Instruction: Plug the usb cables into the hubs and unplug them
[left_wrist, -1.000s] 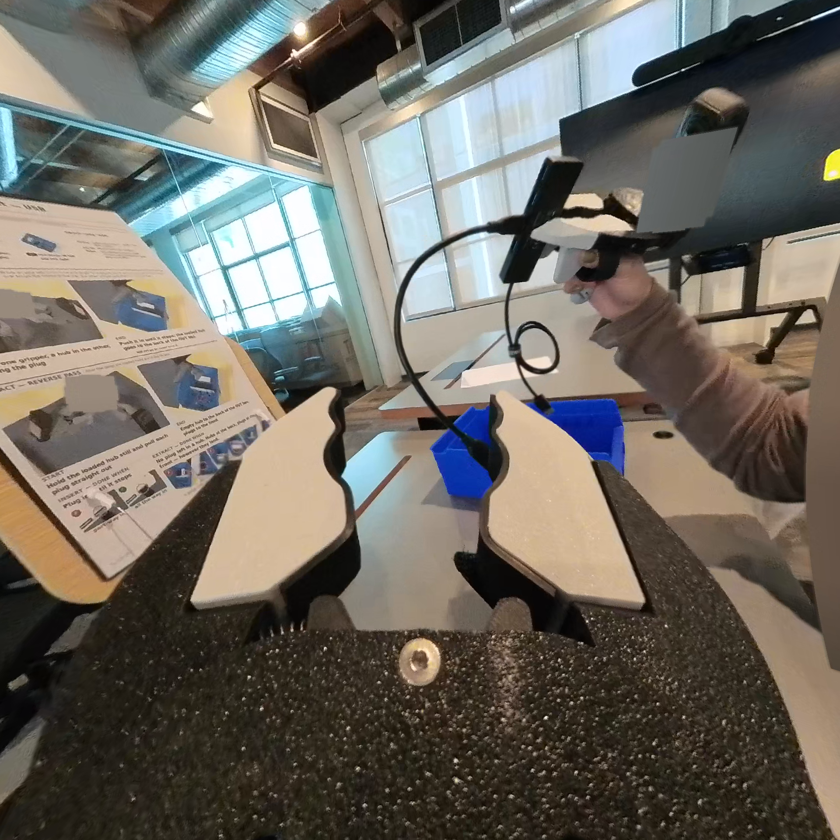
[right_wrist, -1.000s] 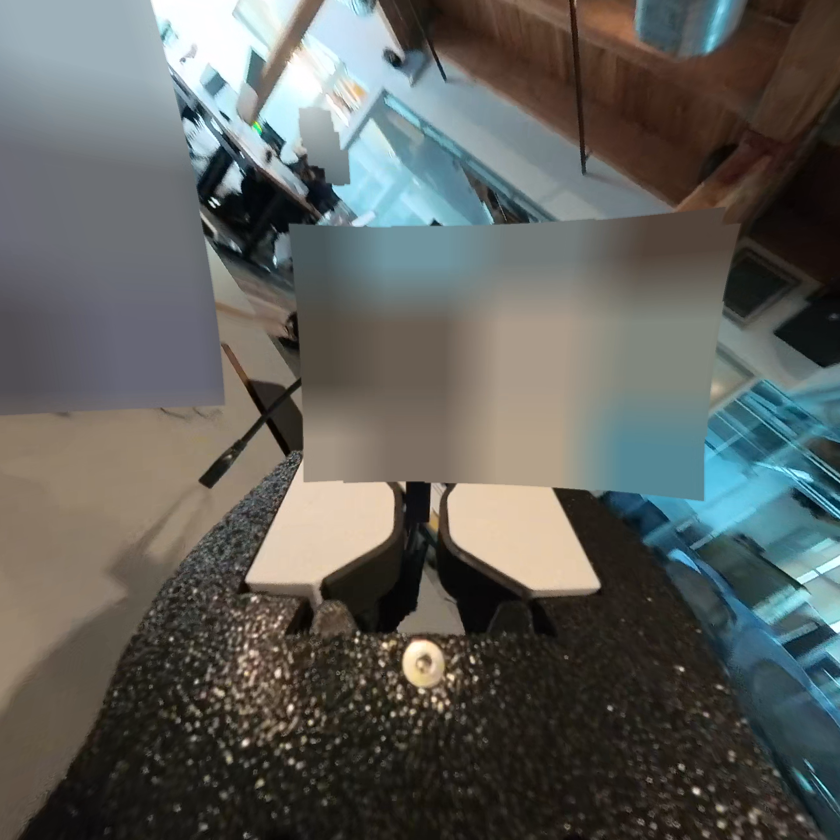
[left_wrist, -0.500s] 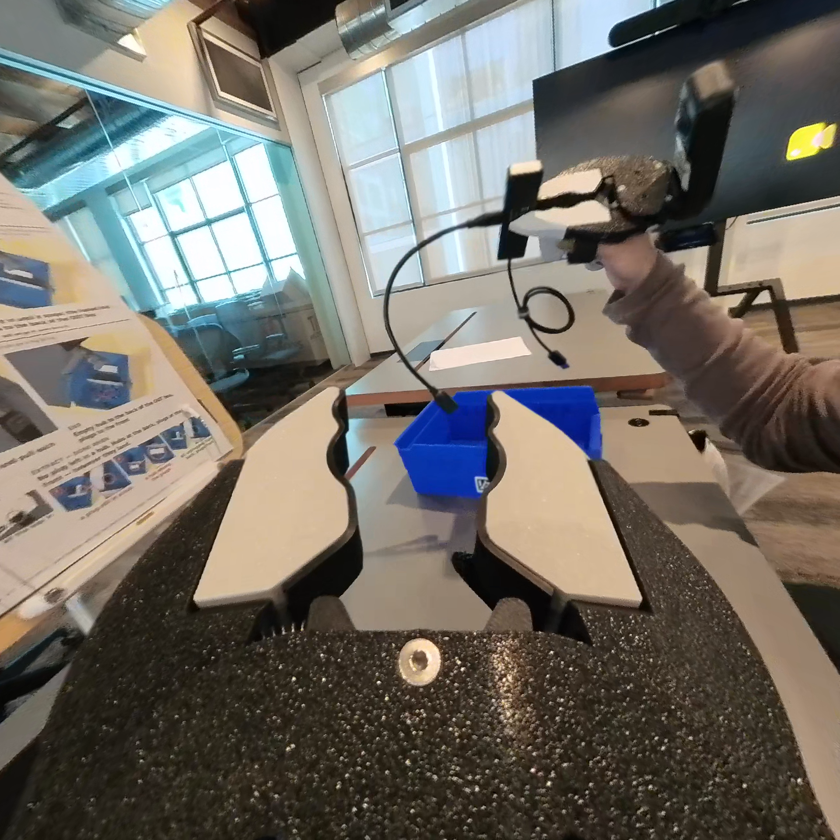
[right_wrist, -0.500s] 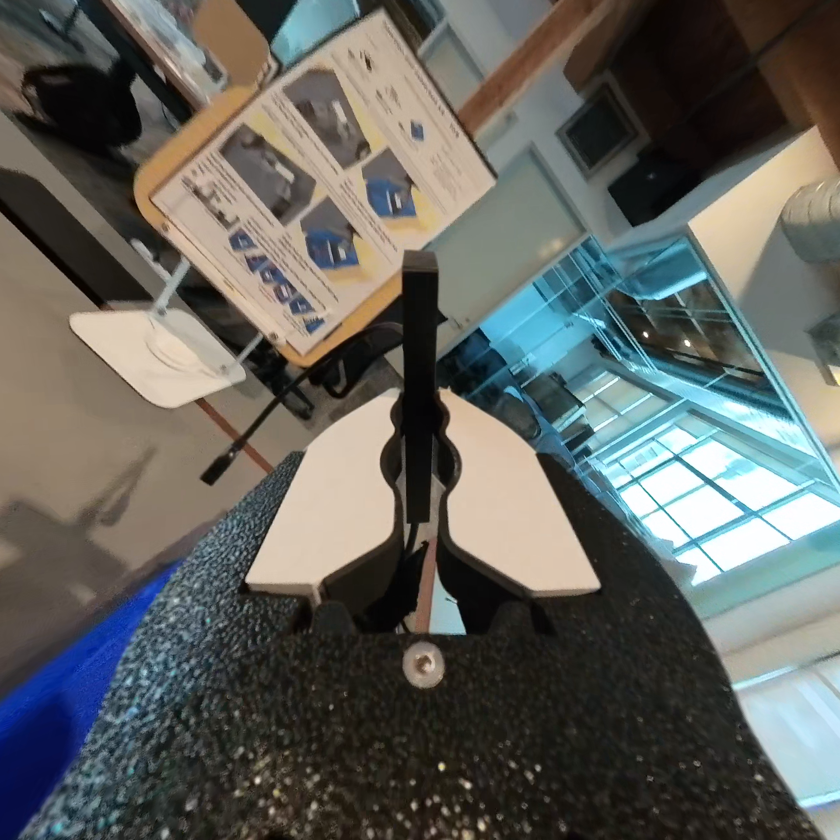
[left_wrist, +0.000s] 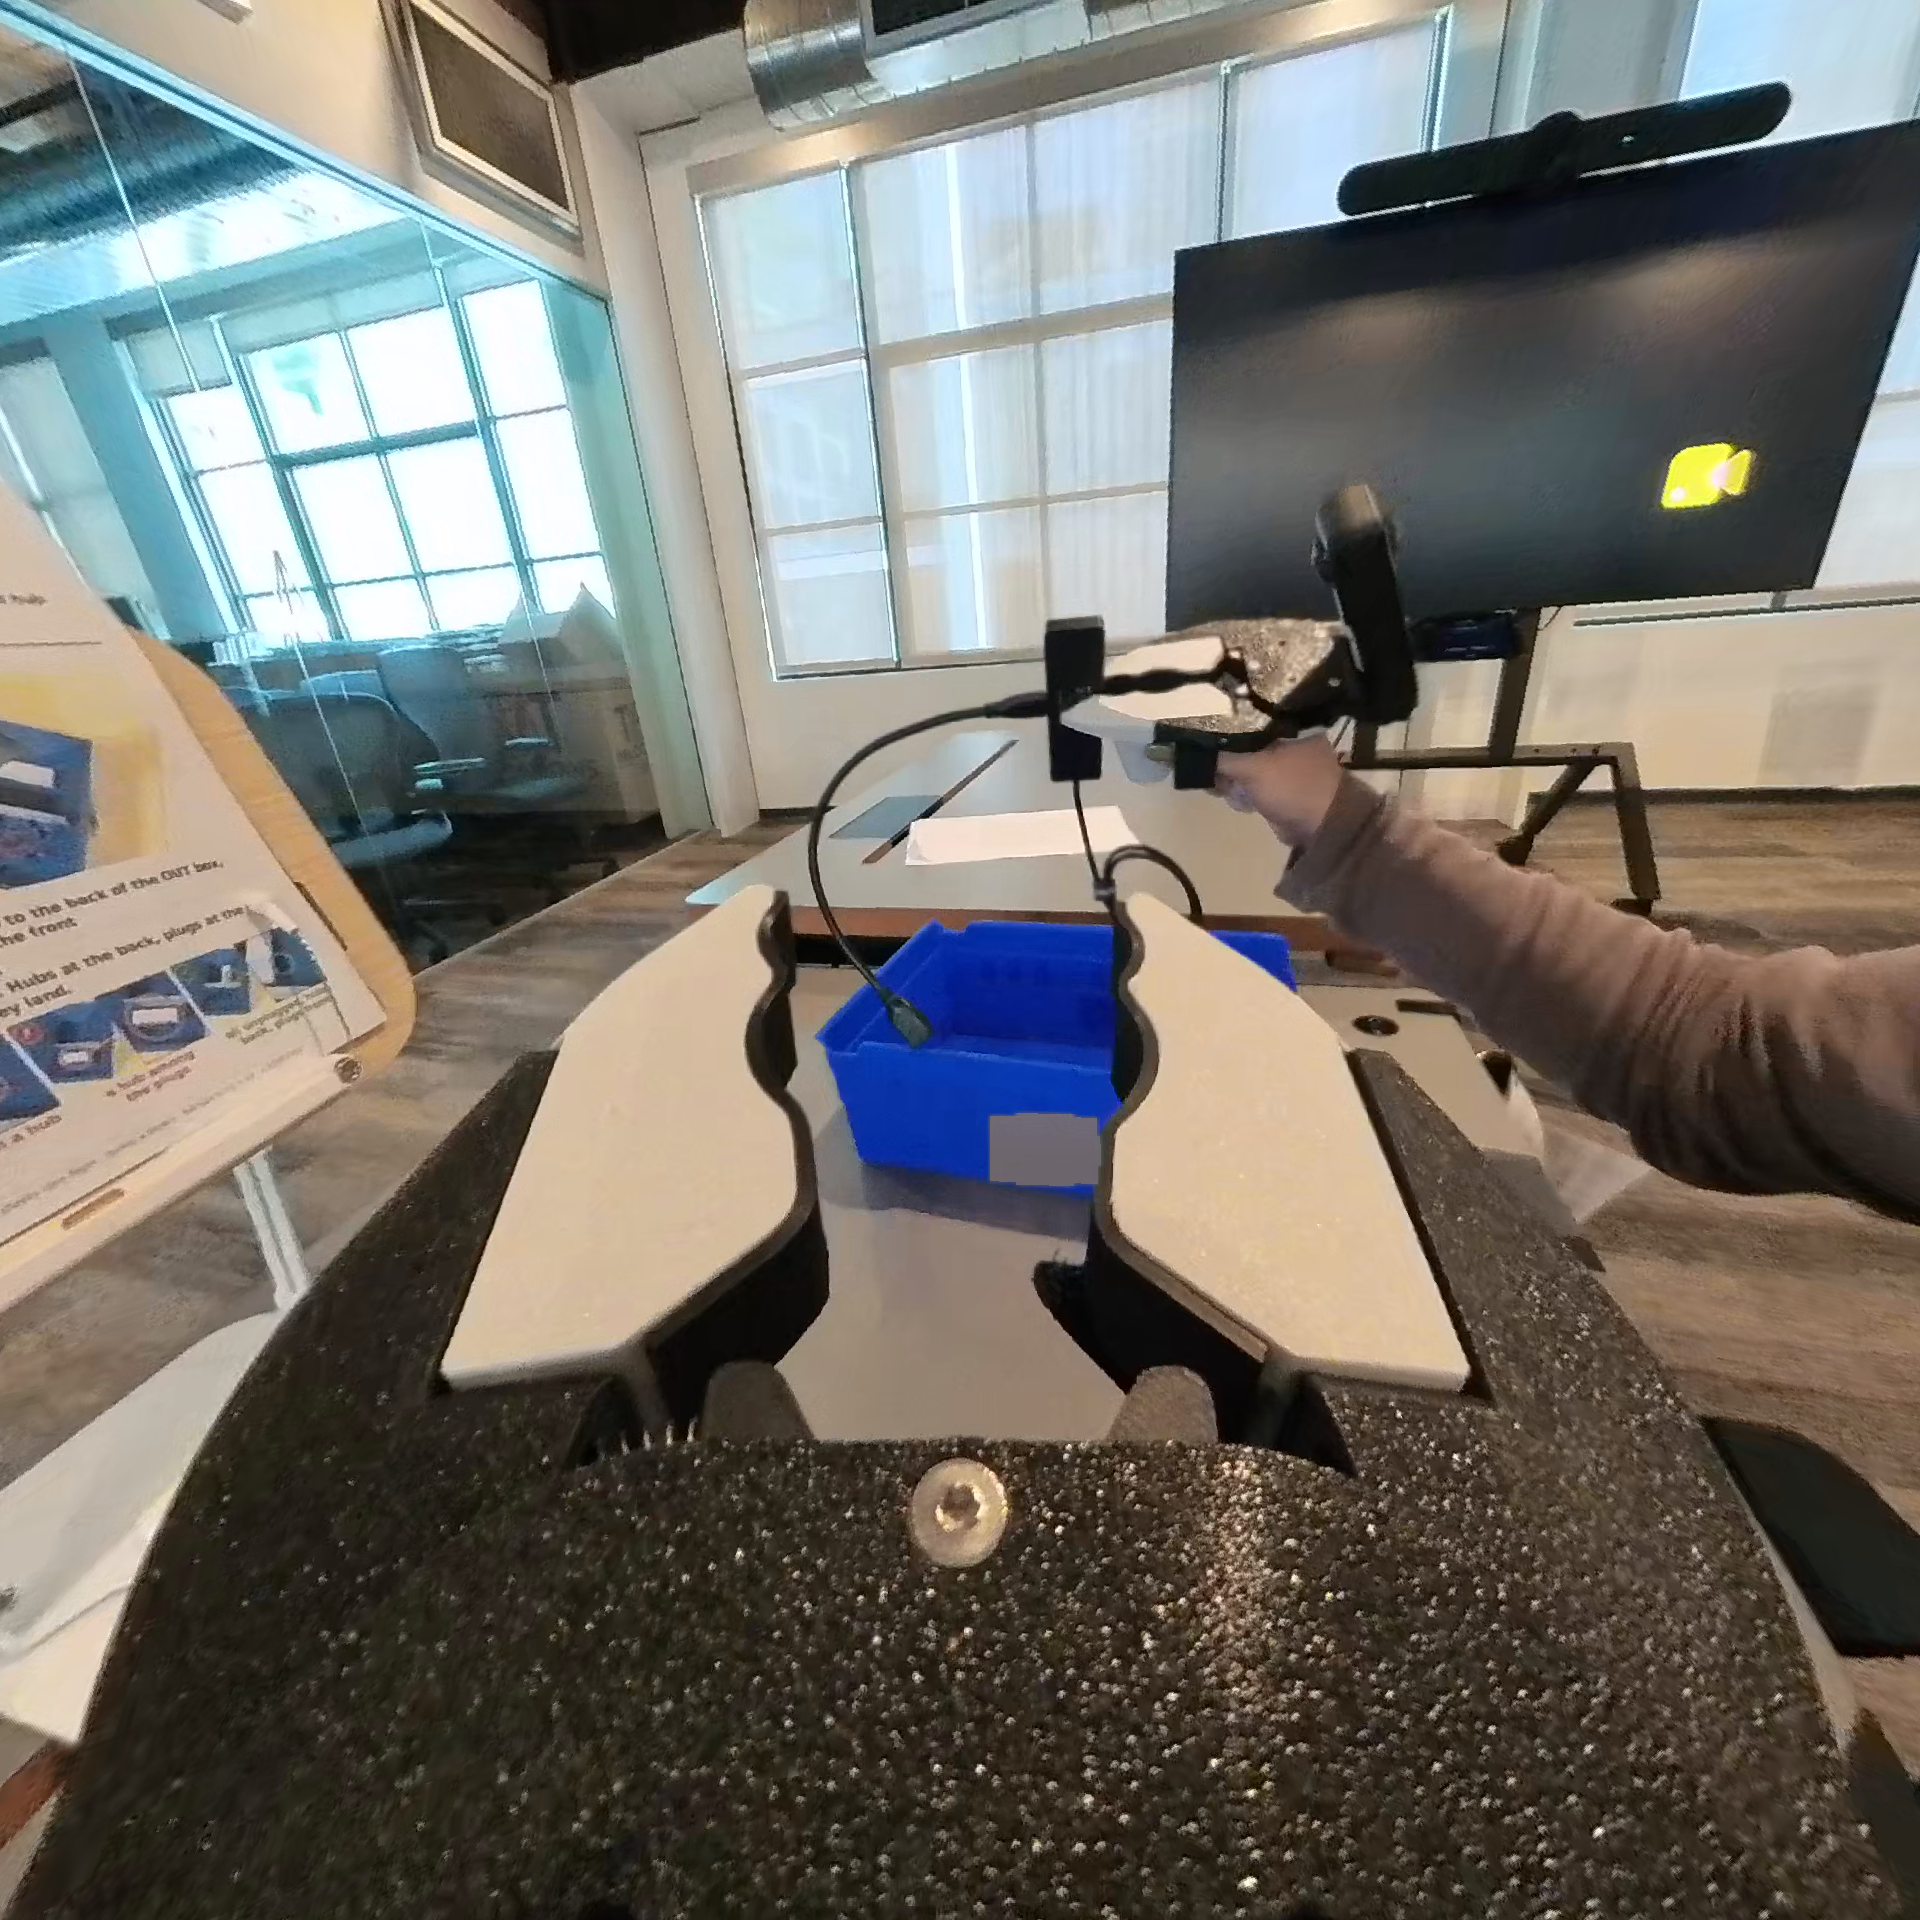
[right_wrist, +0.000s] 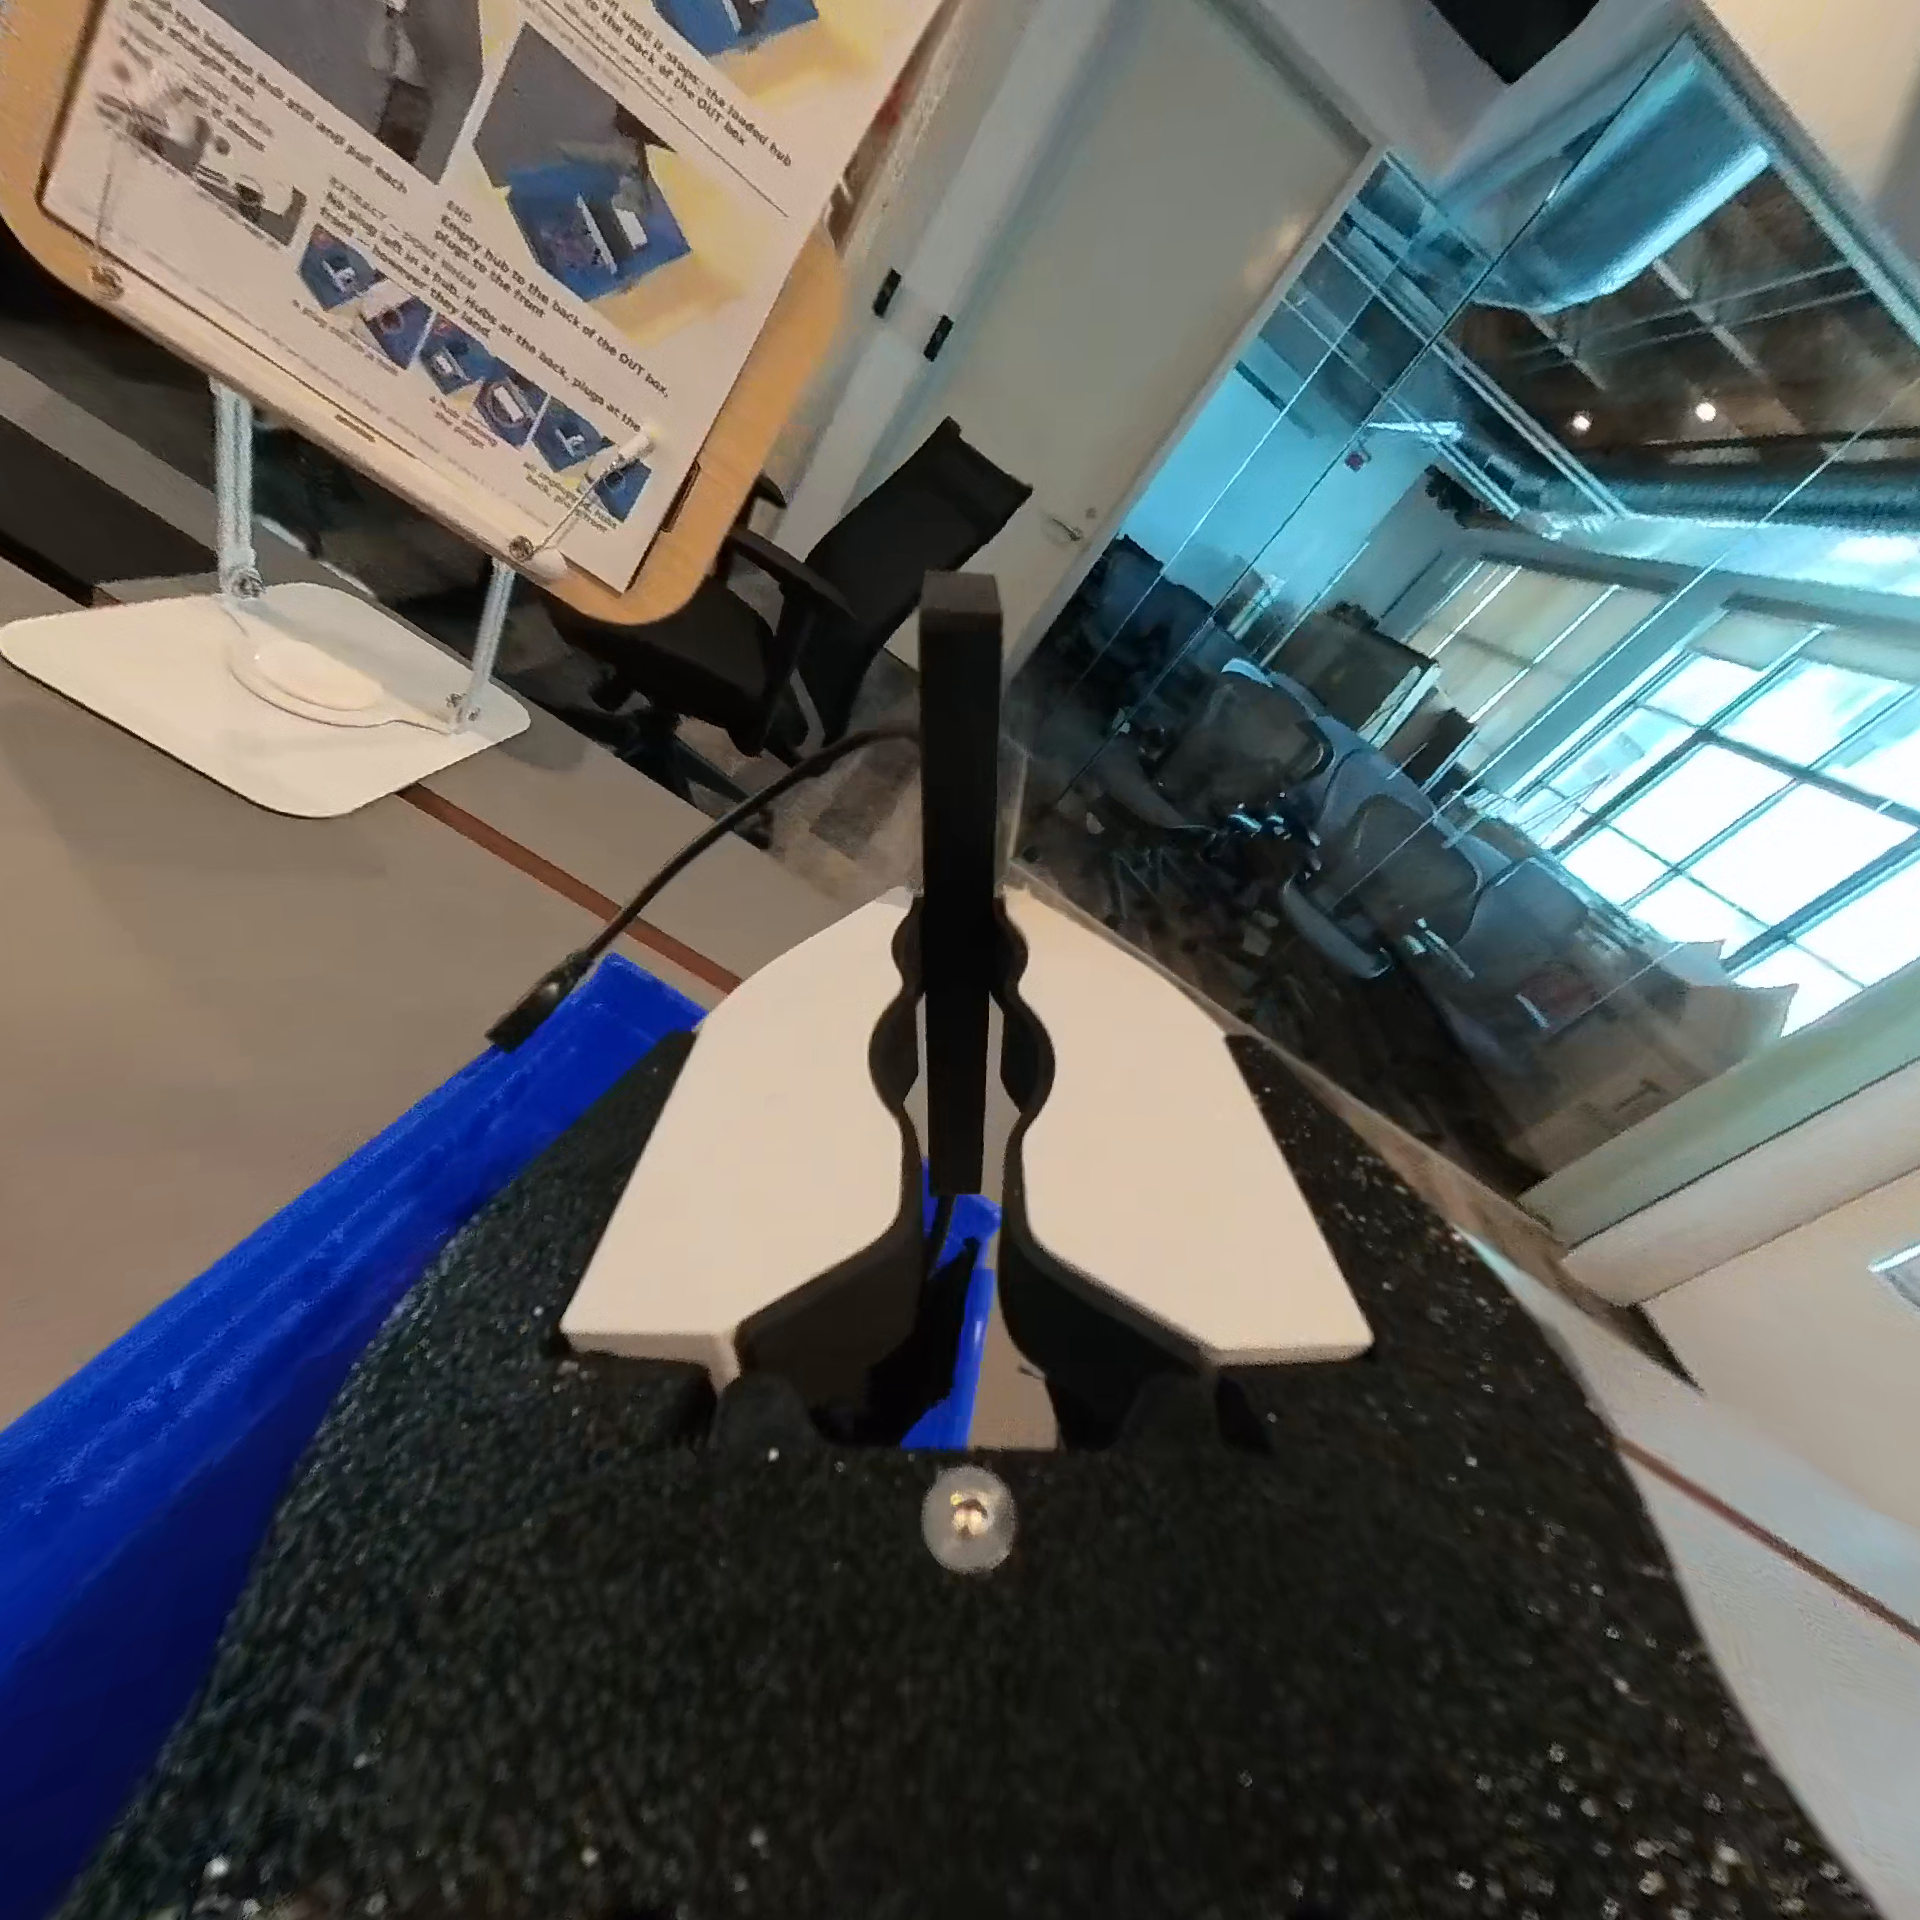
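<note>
My right gripper (right_wrist: 958, 925) is shut on a slim black USB hub (right_wrist: 961, 831), held upright and edge-on. In the left wrist view the right gripper (left_wrist: 1117, 691) holds the hub (left_wrist: 1073, 696) in the air behind and above a blue bin (left_wrist: 966, 1101). A black cable (left_wrist: 831, 831) curves down from the hub, and its plug (left_wrist: 912, 1023) hangs at the bin's left rim. A second thin cable (left_wrist: 1143, 868) loops below the hub. My left gripper (left_wrist: 951, 914) is open and empty, in front of the bin. The bin (right_wrist: 312, 1195) and plug (right_wrist: 530, 1003) also show in the right wrist view.
An instruction board (left_wrist: 156, 935) on a white stand (right_wrist: 260, 696) is at the table's left. A person's sleeved arm (left_wrist: 1610, 1018) reaches in from the right. A large dark screen on a stand (left_wrist: 1507, 416) and a second table with paper (left_wrist: 1018, 831) are behind. One gripper's finger ends stand about 35 cm off the other's.
The right gripper has swung round and come lower with the hub, and the dangling plug now hangs at the blue bin. My left gripper has stayed open.
</note>
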